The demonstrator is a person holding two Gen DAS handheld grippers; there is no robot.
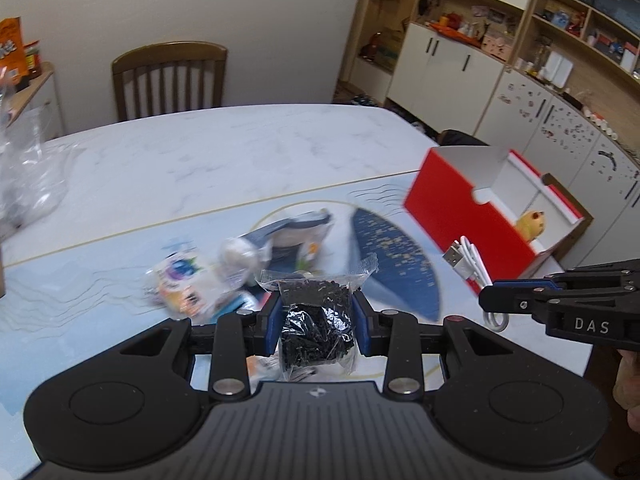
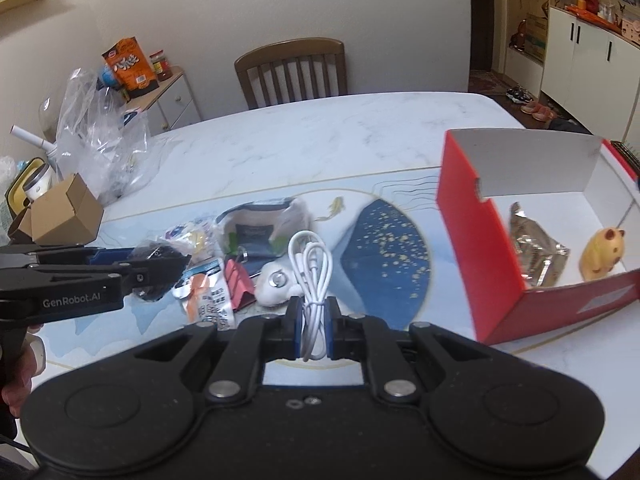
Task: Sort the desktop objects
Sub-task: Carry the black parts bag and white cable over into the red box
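Bag of black bits point(image 1: 316, 320) pinched in my left gripper point(image 1: 317, 322), coiled white cable point(image 2: 311, 280) clamped in my right gripper point(image 2: 312, 330), red box point(image 2: 520, 256) just right of it.

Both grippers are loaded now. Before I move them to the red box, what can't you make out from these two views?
- Left wrist: pile of packets is motion-blurred; labels unreadable.
- Left wrist: red box interior mostly hidden by its near wall.
- Right wrist: black-filled bag largely covered by the left gripper.
- Right wrist: box's right end cut off by the frame edge.

One red box point(image 2: 480, 248), two hand-held grippers, one chair point(image 2: 290, 72).
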